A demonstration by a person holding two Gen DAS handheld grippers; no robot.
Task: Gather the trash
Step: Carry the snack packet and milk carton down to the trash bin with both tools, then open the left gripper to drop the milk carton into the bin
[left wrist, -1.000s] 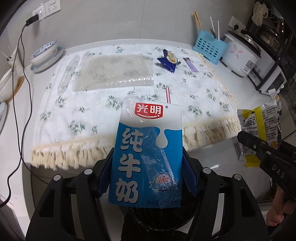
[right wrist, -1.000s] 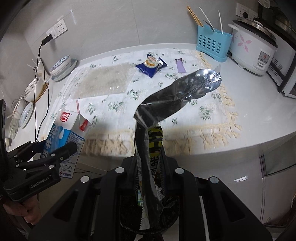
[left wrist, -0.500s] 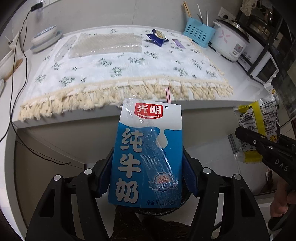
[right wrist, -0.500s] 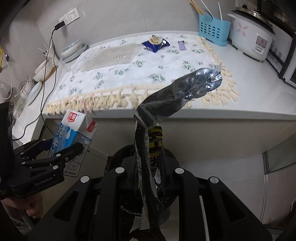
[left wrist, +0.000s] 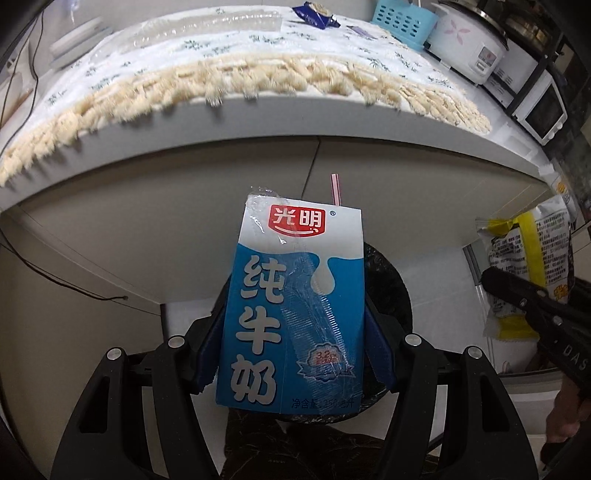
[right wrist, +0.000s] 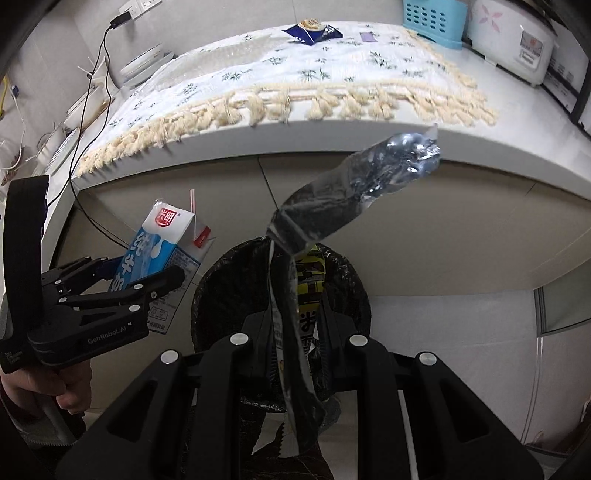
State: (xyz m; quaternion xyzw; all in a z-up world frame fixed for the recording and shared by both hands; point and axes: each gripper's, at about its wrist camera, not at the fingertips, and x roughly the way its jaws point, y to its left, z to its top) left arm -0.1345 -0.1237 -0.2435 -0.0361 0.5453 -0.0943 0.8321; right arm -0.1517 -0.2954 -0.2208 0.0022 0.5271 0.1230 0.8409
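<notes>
My left gripper (left wrist: pixel 295 332) is shut on a blue and white milk carton (left wrist: pixel 291 310) with a pink straw (left wrist: pixel 335 188); the carton hangs just above a bin lined with a black bag (left wrist: pixel 391 291). In the right wrist view the same carton (right wrist: pixel 155 254) sits in the left gripper (right wrist: pixel 147 277) left of the bin (right wrist: pixel 221 295). My right gripper (right wrist: pixel 295 321) is shut on a yellow snack wrapper (right wrist: pixel 310 291) whose silver inside (right wrist: pixel 354 195) sticks up, directly over the bin. That wrapper (left wrist: pixel 524 258) shows at the right of the left wrist view.
The counter edge (left wrist: pixel 295 122) overhangs the bin, covered by a floral cloth with a cream fringe (right wrist: pixel 295 103). On it lie a blue snack packet (right wrist: pixel 310 31), bubble wrap (left wrist: pixel 207 27) and a purple scrap (right wrist: pixel 367 36). A blue basket (right wrist: pixel 436 22) and rice cooker (left wrist: pixel 469 51) stand at the right.
Both grippers have sunk from counter height to below the counter edge, carrying the carton and the wrapper. The black-lined bin has come into view beneath them. Neither grip has changed.
</notes>
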